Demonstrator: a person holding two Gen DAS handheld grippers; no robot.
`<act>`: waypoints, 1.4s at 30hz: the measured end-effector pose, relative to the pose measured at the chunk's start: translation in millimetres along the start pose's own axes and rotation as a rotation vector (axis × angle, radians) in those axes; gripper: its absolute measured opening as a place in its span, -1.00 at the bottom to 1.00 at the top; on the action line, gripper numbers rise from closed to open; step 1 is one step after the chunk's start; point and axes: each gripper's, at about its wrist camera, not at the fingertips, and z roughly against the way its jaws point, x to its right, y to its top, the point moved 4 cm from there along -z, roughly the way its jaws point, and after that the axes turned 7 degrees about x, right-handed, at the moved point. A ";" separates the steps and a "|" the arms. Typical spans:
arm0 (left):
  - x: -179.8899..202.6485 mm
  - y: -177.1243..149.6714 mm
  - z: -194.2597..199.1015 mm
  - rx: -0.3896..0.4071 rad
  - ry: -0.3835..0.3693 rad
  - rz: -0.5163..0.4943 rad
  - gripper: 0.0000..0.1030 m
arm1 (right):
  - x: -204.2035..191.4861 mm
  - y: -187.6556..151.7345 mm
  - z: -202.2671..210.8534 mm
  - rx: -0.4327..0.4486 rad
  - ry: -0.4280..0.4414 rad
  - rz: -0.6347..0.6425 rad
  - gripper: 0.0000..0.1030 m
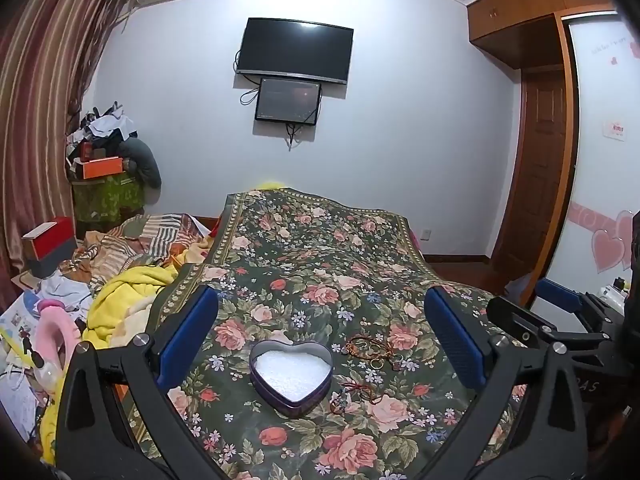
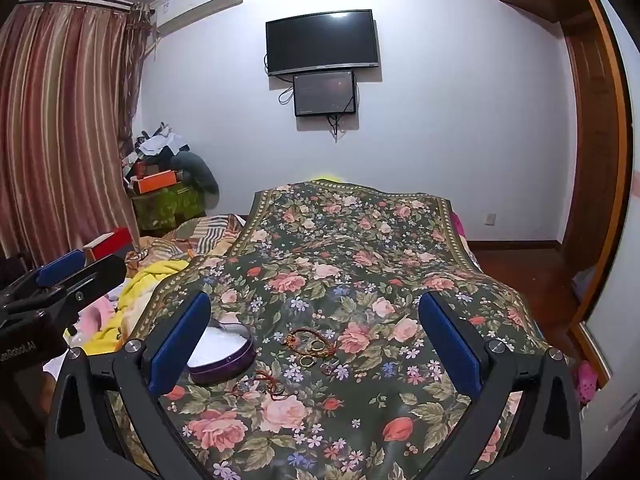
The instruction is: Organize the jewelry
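Observation:
A purple heart-shaped tin [image 1: 291, 376] with white foam lining stands open on the floral bedspread [image 1: 320, 264]. It also shows in the right wrist view [image 2: 224, 354], partly behind the left finger. Loose jewelry lies to its right: a red-brown cord bracelet [image 1: 366, 346], gold rings [image 1: 376, 363] and a red string piece with charms [image 1: 352, 394]. The right wrist view shows the bracelet [image 2: 306, 338], the rings [image 2: 308, 360] and the string piece [image 2: 260, 386]. My left gripper [image 1: 320, 336] is open above the tin. My right gripper [image 2: 316, 336] is open above the jewelry. Both are empty.
Crumpled blankets and a yellow cloth [image 1: 124, 300] are piled on the left of the bed. Boxes and clothes [image 1: 104, 152] are stacked by the striped curtain. A television [image 1: 294, 50] hangs on the far wall. A wooden wardrobe and door [image 1: 536, 160] stand at the right.

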 end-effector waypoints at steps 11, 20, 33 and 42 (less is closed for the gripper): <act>-2.4 -3.8 -4.0 -0.007 0.003 0.007 1.00 | -2.1 4.3 3.2 0.004 0.012 -0.011 1.00; -4.0 -4.2 -4.3 0.001 0.010 0.010 1.00 | -8.3 5.5 0.0 0.003 0.036 -0.013 1.00; -11.9 -2.8 -0.8 0.005 0.021 0.023 1.00 | -10.8 5.9 -6.3 -0.003 0.048 -0.018 1.00; -13.8 -2.8 -0.4 0.004 0.022 0.023 1.00 | -11.1 5.6 -7.1 -0.005 0.049 -0.017 1.00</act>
